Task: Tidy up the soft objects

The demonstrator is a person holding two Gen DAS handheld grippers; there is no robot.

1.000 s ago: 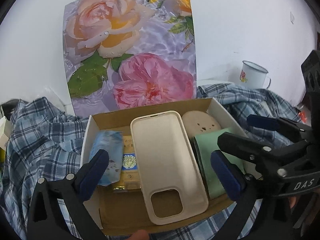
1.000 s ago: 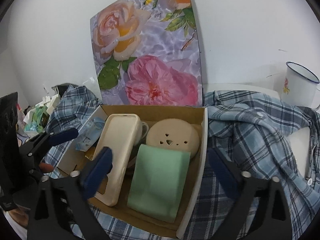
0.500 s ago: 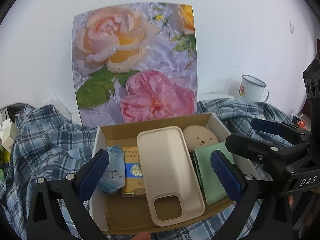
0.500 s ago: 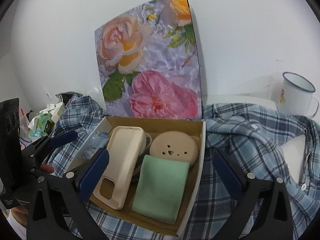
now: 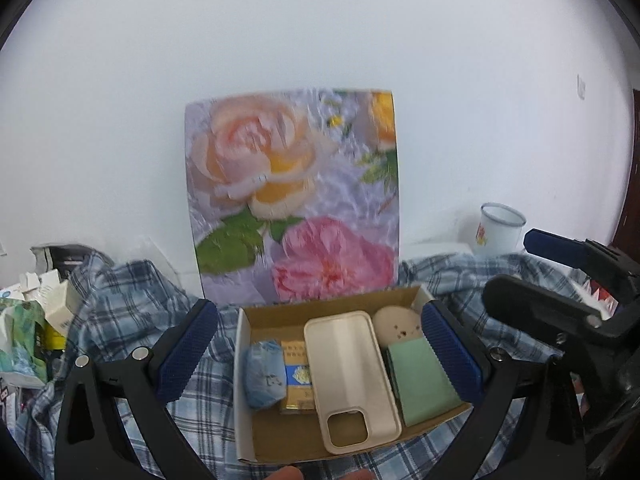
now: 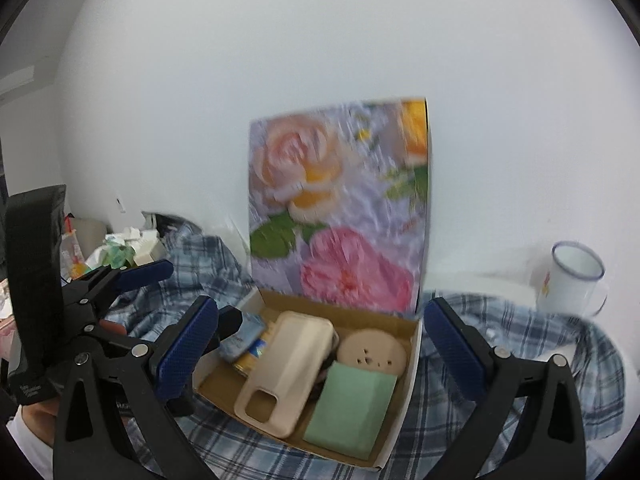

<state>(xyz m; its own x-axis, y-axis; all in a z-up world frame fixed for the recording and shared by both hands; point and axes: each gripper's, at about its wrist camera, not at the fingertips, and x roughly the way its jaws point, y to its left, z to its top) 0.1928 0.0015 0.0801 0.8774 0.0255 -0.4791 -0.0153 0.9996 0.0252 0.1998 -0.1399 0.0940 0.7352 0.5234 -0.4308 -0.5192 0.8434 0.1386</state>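
Box [image 5: 245, 364] on a plaid shirt [image 5: 120, 320], lid upright, holds a phone case [image 5: 350, 372], green cloth [image 5: 424, 380] and pouch [image 5: 262, 372]. Left gripper [image 5: 318, 356] and right gripper [image 6: 320, 350] hover near it, both wide and empty. Snagging the loose shirt could drag or tip the box.

Plain white wall [image 5: 320, 40], even light; dark door edge [image 5: 635, 168] far right w/ wall.

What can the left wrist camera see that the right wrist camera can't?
Only the left wrist view shows the right gripper from the side, plus fingertips at the bottom edge. Only the right wrist view shows the left gripper from the side. Both show the cardboard box holding the beige phone case and green cloth, the plaid shirt, and the white mug.
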